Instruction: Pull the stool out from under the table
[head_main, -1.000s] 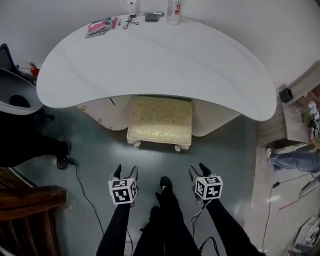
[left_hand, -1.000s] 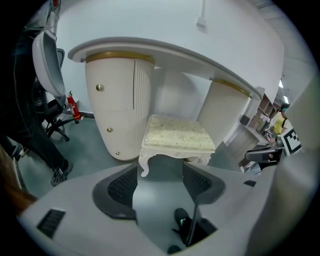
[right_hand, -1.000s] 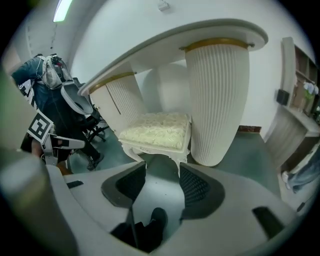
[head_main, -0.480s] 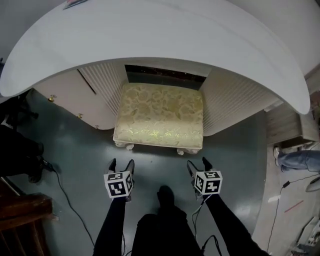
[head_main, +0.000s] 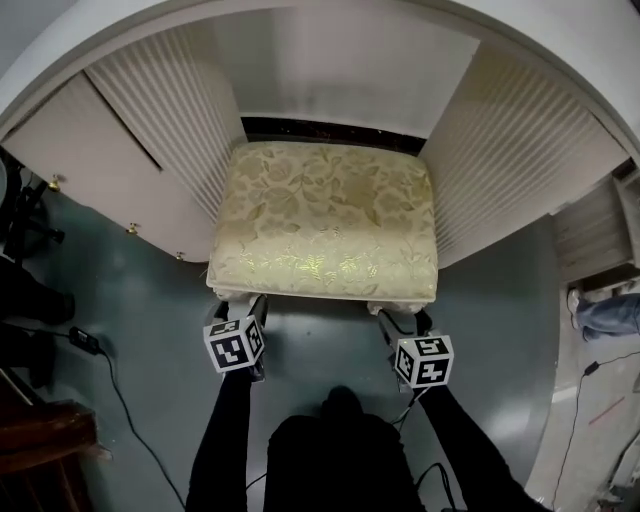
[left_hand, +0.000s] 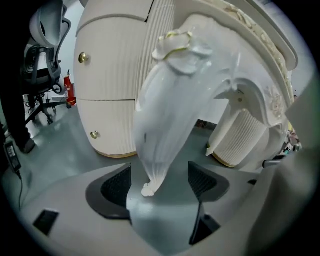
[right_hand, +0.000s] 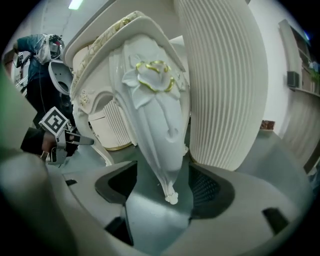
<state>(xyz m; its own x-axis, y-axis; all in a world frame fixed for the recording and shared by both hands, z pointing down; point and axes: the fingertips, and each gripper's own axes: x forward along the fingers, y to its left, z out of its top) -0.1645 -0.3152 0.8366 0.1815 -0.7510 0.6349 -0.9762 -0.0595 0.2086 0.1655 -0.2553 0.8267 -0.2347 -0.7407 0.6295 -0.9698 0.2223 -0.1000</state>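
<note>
The stool (head_main: 325, 220) stands tucked in the recess under the table (head_main: 590, 70). The left gripper (head_main: 240, 305), jaws just opened wide, straddles the left front leg (left_hand: 165, 125) without pad contact. The right gripper (head_main: 403, 320), jaws likewise just opened, straddles the right front leg (right_hand: 160, 125).

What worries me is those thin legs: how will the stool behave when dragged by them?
The stool looks rigid and weighty: carved frame, thick cushion. Its glossy legs taper to small feet, so probably slippery to grip. On the smooth floor it should slide rather than tip.
</note>
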